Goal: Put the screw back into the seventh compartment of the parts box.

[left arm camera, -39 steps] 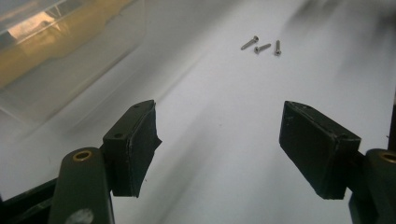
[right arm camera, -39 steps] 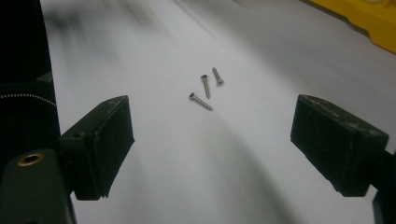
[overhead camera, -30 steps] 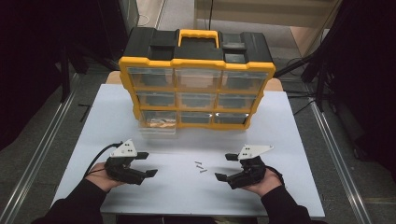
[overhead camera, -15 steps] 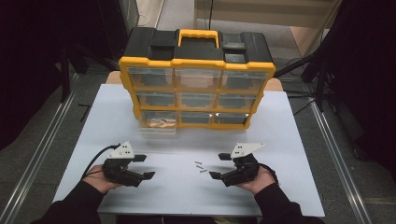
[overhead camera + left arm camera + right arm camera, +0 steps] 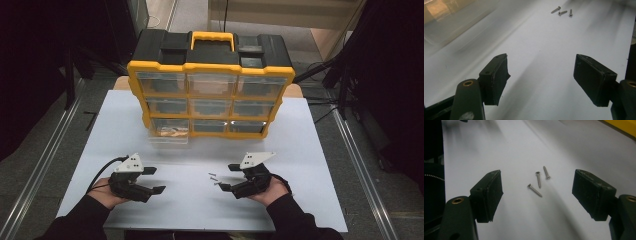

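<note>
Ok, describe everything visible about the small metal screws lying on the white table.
Three small silvery metal screws with flat heads and threaded shanks lie loose on the white table, close together, fanned at different angles, none plainly touching. They sit just ahead of the right gripper, framed between its open jaws, untouched by either pad.

Left claw (image 5: pixel 153 181) and right claw (image 5: pixel 229 177) rest low, jaws apart — the right's just closing slightly.

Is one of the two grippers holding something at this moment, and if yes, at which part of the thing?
Nothing is held. The right gripper is open, with three screws lying loose on the table ahead of it. The left gripper is open over bare table.
</note>
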`<state>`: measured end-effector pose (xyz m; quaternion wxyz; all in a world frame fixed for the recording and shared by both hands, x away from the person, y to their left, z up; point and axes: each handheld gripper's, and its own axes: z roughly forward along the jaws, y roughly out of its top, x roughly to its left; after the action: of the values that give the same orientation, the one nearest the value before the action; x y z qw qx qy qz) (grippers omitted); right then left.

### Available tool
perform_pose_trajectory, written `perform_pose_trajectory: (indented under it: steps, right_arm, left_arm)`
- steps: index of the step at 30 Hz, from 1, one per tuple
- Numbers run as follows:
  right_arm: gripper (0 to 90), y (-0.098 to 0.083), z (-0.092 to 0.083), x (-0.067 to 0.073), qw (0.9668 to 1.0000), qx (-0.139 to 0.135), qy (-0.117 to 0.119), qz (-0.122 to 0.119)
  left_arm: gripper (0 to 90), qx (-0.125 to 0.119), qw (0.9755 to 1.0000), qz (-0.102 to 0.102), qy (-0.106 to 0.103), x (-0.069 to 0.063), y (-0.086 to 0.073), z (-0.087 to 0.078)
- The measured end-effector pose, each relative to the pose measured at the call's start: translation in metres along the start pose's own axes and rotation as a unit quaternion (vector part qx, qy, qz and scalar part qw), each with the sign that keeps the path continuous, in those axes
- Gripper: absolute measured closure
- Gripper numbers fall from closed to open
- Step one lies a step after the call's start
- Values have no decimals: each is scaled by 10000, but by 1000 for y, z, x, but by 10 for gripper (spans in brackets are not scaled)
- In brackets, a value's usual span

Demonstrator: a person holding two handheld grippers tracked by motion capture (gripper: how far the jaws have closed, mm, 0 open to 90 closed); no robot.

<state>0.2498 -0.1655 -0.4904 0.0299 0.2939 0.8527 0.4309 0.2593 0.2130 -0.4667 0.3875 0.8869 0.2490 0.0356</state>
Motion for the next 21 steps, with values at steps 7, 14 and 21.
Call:
perform_pose_trajectory:
  steps: [7, 14, 21]
  right_arm:
    - [269, 1, 10, 2, 9999, 117, 11, -108]
    - [292, 2, 19, 2, 9997, 201, 19, -102]
    - [326, 0, 25, 1, 9996, 233, -39, -166]
  left_arm:
    - [277, 23, 10000, 56, 3, -2, 1, 0]
    - [277, 87, 9999, 84, -34, -2, 2, 2]
    - [277, 39, 9999, 111, -42, -3, 3, 4]
